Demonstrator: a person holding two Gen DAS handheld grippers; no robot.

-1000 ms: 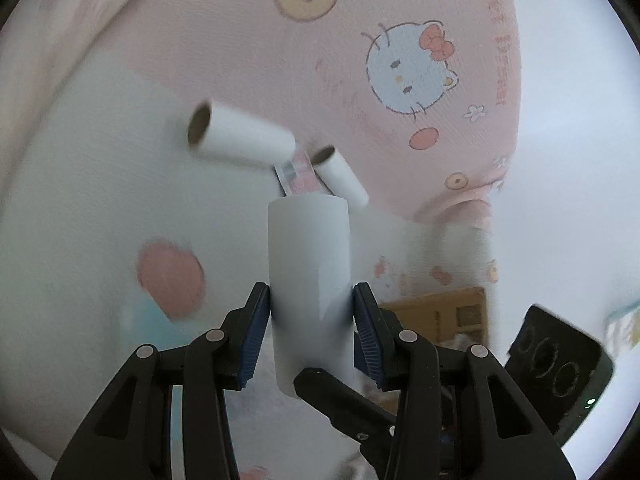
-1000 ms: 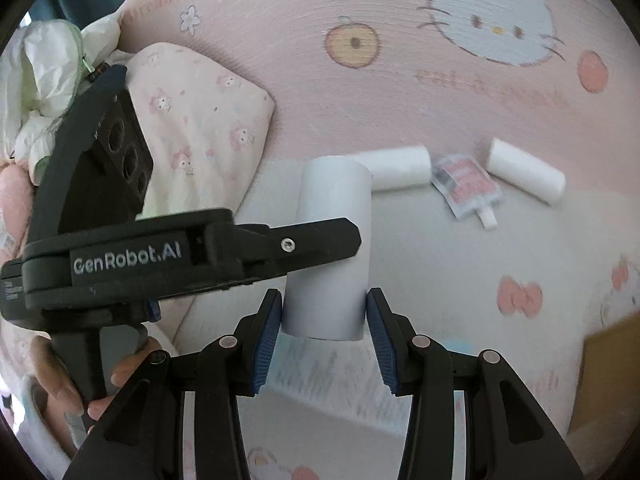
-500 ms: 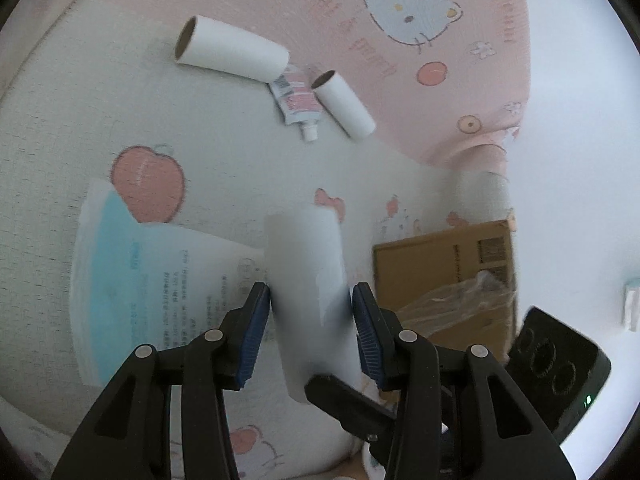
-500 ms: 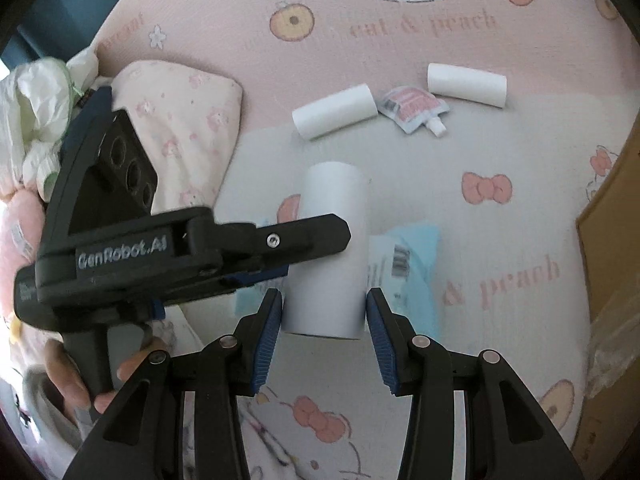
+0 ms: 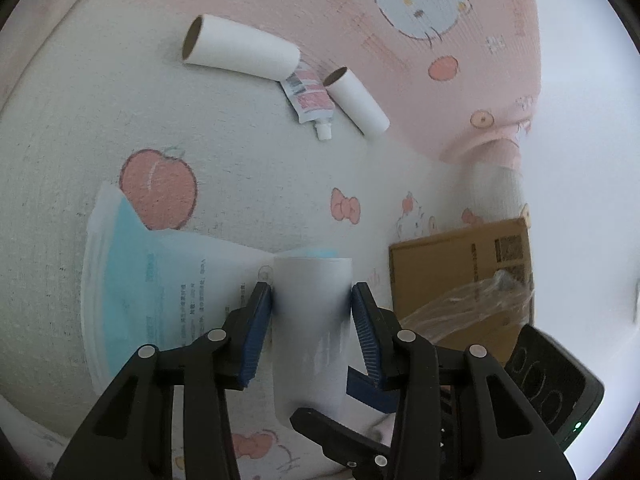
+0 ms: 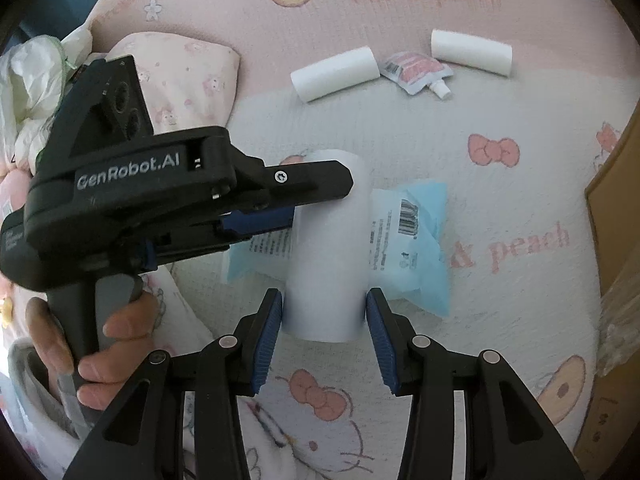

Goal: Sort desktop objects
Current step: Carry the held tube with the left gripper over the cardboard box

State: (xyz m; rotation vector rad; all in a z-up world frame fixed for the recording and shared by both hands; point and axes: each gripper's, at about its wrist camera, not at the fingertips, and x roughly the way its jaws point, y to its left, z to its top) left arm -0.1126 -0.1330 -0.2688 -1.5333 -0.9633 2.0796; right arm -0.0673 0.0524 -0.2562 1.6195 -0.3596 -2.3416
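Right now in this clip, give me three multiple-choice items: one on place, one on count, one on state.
1. The small spouted pouch lies:
A. between two loose white tubes
B. in the cardboard box
C. on the blue packet

2. White tubes in all:
A. one
B. two
C. three

3. The held white tube is gripped by:
A. left gripper only
B. both grippers
C. neither

A: a tube lies on each side of it.
C: two lie loose, one is held.
B: the left gripper and right gripper pads both press it.
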